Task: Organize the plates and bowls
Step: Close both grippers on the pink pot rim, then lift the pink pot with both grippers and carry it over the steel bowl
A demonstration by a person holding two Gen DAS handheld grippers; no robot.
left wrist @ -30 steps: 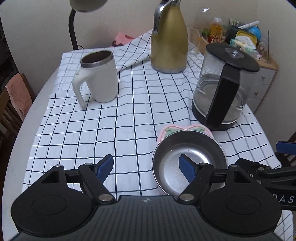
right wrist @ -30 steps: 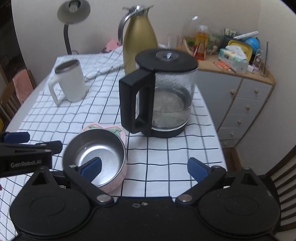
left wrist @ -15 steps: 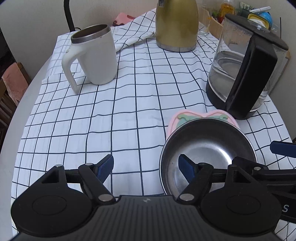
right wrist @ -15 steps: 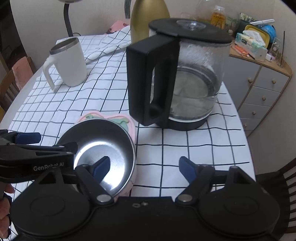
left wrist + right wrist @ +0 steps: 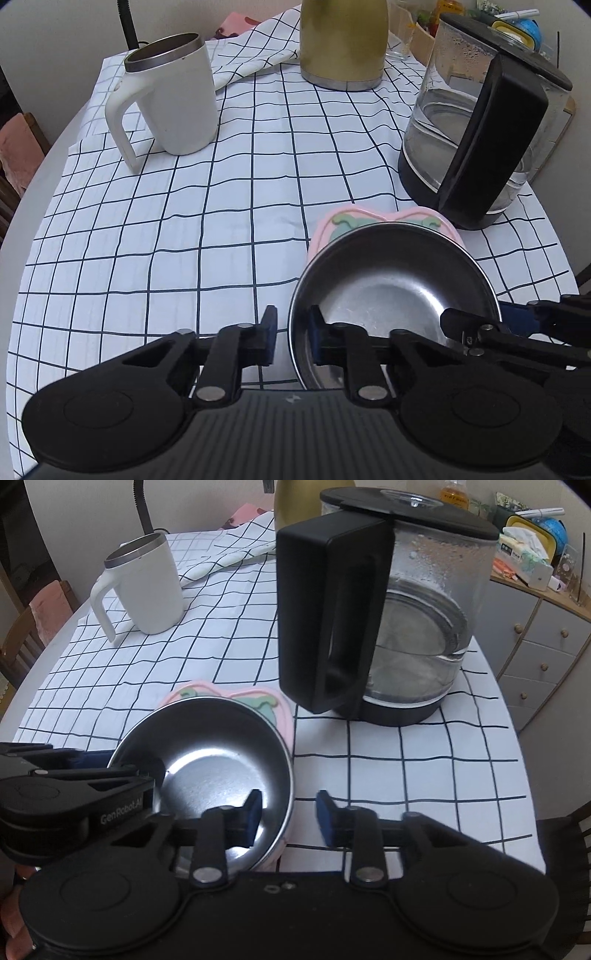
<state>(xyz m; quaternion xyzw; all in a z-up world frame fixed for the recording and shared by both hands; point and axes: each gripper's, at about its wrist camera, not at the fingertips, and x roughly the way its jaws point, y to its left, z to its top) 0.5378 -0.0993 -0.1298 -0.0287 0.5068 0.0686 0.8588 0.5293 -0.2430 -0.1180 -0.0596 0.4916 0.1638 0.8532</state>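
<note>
A steel bowl (image 5: 399, 295) (image 5: 221, 760) sits on a pink heart-shaped dish (image 5: 351, 221) (image 5: 258, 701) near the front of the checked tablecloth. My left gripper (image 5: 293, 334) straddles the bowl's left rim, one pad inside and one outside. Its jaws are closing, and a sliver of cloth shows beside the outer pad. My right gripper (image 5: 290, 810) straddles the right rim. Its jaws are closing too, with gaps on both sides of the rim. Each gripper shows in the other's view: the right gripper (image 5: 480, 319) and the left gripper (image 5: 122, 764).
A glass kettle with a black handle (image 5: 472, 140) (image 5: 388, 627) stands just behind the bowl. A white mug (image 5: 173, 96) stands at the back left and a gold thermos (image 5: 343, 44) at the back. A drawer cabinet (image 5: 546, 646) and a chair (image 5: 565, 849) are at the right of the table.
Both grippers came down onto the bowl. Their jaws went from wide apart to narrow, each around a side of the rim. The bowl has not moved.
</note>
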